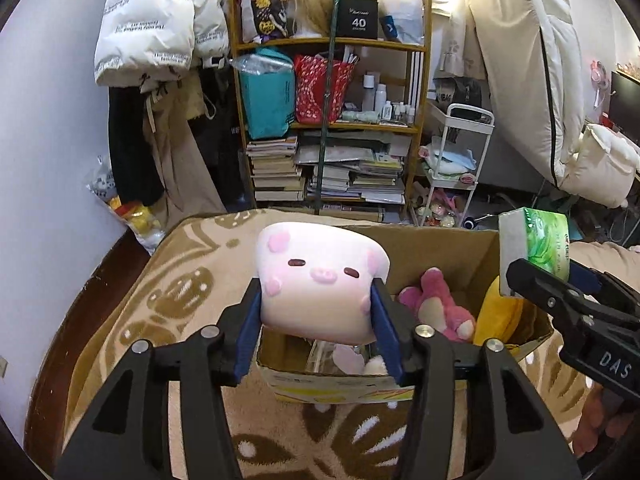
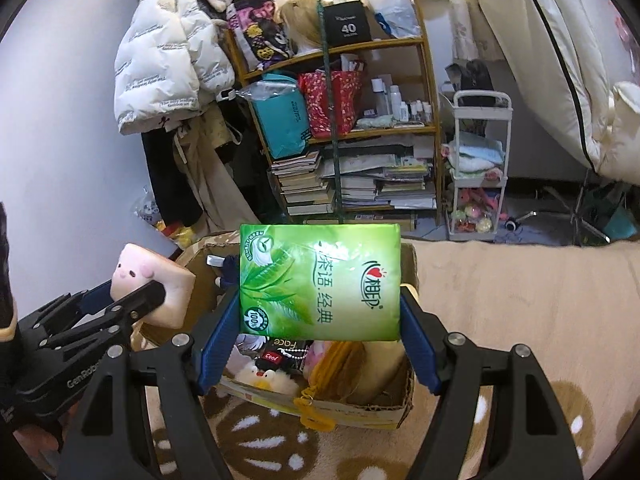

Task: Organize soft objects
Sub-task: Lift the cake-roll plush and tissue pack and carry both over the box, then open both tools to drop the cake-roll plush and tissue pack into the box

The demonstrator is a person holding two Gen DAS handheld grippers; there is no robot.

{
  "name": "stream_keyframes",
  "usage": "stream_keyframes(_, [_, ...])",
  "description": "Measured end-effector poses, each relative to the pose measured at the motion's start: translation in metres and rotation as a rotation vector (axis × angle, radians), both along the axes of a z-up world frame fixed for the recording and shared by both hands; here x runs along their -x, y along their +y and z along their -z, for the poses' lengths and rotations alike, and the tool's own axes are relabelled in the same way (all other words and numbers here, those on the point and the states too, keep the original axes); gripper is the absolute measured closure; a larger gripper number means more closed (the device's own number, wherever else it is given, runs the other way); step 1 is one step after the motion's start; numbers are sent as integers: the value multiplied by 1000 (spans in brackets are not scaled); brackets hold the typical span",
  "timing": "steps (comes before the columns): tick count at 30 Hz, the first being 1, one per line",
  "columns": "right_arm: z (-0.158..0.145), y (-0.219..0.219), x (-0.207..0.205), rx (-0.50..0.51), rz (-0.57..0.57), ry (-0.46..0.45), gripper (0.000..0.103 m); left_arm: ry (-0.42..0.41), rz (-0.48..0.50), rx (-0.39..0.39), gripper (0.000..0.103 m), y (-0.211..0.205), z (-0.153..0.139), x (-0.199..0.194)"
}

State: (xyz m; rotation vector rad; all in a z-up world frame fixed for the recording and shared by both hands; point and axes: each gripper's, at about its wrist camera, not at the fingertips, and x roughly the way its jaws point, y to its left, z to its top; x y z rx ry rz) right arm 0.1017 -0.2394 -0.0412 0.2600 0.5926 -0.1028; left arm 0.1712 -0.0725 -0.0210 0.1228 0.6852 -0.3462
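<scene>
Fingers of the left gripper (image 1: 316, 312) are clenched on the pig plush (image 1: 320, 280), blue pads pressing its two short ends, face toward the camera, long axis running 9 to 3 o'clock across the fingers. Fingers of the right gripper (image 2: 320, 316) are clenched the same way on the green tissue pack (image 2: 320, 280), printed face to the lens, long axis also 9 to 3. Both loads hang in the air, clear of everything. Directly beyond and below each pair of fingers, at 12 o'clock low, sits the open cardboard box (image 1: 448, 248) on the patterned blanket (image 1: 192, 280), so the move ahead looks like a short forward-and-down drop for either hand. Left wrist view: the plush hangs over the box's near wall, left half of the opening; the right gripper shows at 3 o'clock, its pack over the box's right edge. Right wrist view: the pack covers the middle of the opening, the plush off at 9 o'clock. The box already holds a pink plush toy (image 1: 436, 304), something yellow (image 1: 500, 312) at the right wall, a yellow fluffy toy (image 2: 264, 376) and a yellow zip pouch (image 2: 340, 364); free room looks tight, my guess is the left side has more. Neither hand is clearly nearer. Farther off at 12 o'clock stands a bookshelf (image 1: 332, 128), and coats (image 1: 152, 20) hang at 11.
</scene>
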Motion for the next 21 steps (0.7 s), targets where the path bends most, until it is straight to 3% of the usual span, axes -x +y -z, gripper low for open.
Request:
stream_keyframes(5, [6, 5, -5, 37, -4, 21, 24, -5, -33, -3, 45, 4, 3, -7])
stream_keyframes(12, [11, 12, -9, 66, -17, 45, 24, -66, -30, -42, 28, 2, -3, 0])
stream_keyframes(17, [11, 15, -6, 92, -14, 63, 22, -56, -51, -40, 26, 7, -6, 3])
stream_keyframes(19, [10, 14, -3, 82, -9, 58, 14, -55, -62, -34, 26, 12, -9, 5])
stream_keyframes(21, [8, 13, 2, 70, 0, 51, 13, -60, -74, -35, 26, 17, -13, 9])
